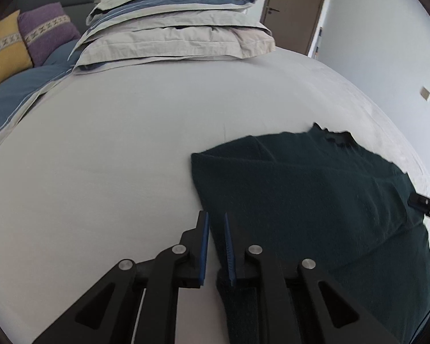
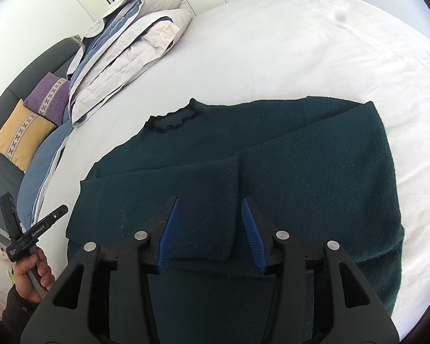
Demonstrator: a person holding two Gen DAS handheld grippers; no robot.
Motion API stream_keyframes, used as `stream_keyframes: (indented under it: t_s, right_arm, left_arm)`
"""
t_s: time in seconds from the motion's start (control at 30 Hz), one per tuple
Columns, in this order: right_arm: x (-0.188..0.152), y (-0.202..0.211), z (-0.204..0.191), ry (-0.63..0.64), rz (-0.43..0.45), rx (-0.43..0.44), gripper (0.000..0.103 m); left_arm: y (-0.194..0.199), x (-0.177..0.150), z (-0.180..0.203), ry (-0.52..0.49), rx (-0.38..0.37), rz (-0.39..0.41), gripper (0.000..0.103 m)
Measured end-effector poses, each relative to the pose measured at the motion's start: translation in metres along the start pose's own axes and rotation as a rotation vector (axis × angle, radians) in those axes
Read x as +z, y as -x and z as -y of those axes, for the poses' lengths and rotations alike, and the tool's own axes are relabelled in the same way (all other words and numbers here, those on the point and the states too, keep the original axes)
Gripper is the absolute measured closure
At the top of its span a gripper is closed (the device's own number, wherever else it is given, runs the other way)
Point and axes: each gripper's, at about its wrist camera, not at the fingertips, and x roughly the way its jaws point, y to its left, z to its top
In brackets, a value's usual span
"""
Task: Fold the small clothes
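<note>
Sweater (image 2: 272, 157) fabric passes between your left tongs (image 1: 216, 229), whose jaws stand nearly shut, though whether the pads pinch it you cannot tell. Your right tongs (image 2: 209, 215) hang open over a folded-in sleeve (image 2: 186, 197), not pressing it. It lies flat on the bed (image 2: 301, 43), near the front edge, with folded bedding (image 1: 172, 28) at the far edge.

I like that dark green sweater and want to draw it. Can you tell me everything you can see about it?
The sweater is dark green, fuzzy knit, with a black wavy neck trim. It lies flat on the white bed sheet, neck pointing away, both sleeves folded across its front. The right gripper hangs open over one sleeve end; the pads don't press it.
</note>
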Motion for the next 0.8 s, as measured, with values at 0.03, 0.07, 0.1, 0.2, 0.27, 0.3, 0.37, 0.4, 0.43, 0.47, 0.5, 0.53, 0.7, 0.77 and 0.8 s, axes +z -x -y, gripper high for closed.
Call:
stream_keyframes:
  t_s: [0.03,0.07,0.1,0.2,0.27,0.3,0.37,0.4,0.43,0.47,0.5,0.53,0.7,0.77,0.8]
  right_arm:
    - [-0.002,-0.001,-0.005,0.020,-0.011,-0.011,0.059]
    - [-0.005,-0.004,-0.009,0.044,-0.019,-0.029,0.059]
    - [-0.008,-0.006,-0.013,0.071,-0.031,-0.055,0.059]
    - [-0.015,-0.021,-0.011,0.092,-0.095,-0.135,0.062]
    - [-0.017,-0.020,-0.006,0.082,-0.086,-0.135,0.072]
    - [-0.017,-0.018,-0.005,0.079,-0.085,-0.142,0.076]
    - [-0.018,-0.015,-0.003,0.075,-0.082,-0.151,0.084]
    - [-0.018,-0.013,-0.002,0.071,-0.080,-0.157,0.084]
    - [-0.019,-0.011,-0.001,0.067,-0.075,-0.160,0.085]
    - [-0.020,-0.011,0.000,0.062,-0.074,-0.157,0.085]
    - [-0.020,-0.012,0.001,0.059,-0.071,-0.155,0.085]
    - [-0.021,-0.013,0.005,0.059,-0.064,-0.154,0.085]
    - [-0.015,-0.007,0.010,0.005,-0.046,-0.144,0.084]
    - [-0.015,0.004,0.006,0.014,0.006,-0.150,0.081]
    - [-0.017,0.004,0.007,0.021,0.006,-0.176,0.081]
  left_arm:
    - [0.000,-0.005,0.008,-0.042,0.022,0.002,0.090]
    - [-0.002,-0.009,0.014,-0.076,0.038,-0.001,0.090]
    - [-0.006,-0.013,0.018,-0.093,0.050,-0.012,0.090]
    - [-0.022,-0.023,0.015,-0.101,0.098,-0.047,0.082]
    - [-0.023,-0.024,0.007,-0.073,0.097,-0.051,0.076]
    - [-0.024,-0.023,0.005,-0.066,0.092,-0.057,0.075]
    - [-0.025,-0.024,0.002,-0.066,0.090,-0.061,0.075]
    - [-0.026,-0.024,0.003,-0.066,0.089,-0.060,0.075]
    - [-0.026,-0.025,0.004,-0.068,0.092,-0.058,0.075]
    - [-0.026,-0.026,0.005,-0.074,0.099,-0.057,0.075]
    - [-0.027,-0.026,0.007,-0.082,0.108,-0.056,0.075]
    - [-0.027,-0.027,0.009,-0.089,0.116,-0.055,0.075]
    - [-0.024,-0.026,0.005,-0.065,0.104,-0.044,0.068]
    - [-0.022,-0.027,0.000,-0.035,0.110,-0.038,0.059]
    - [-0.021,-0.026,-0.003,-0.020,0.105,-0.038,0.056]
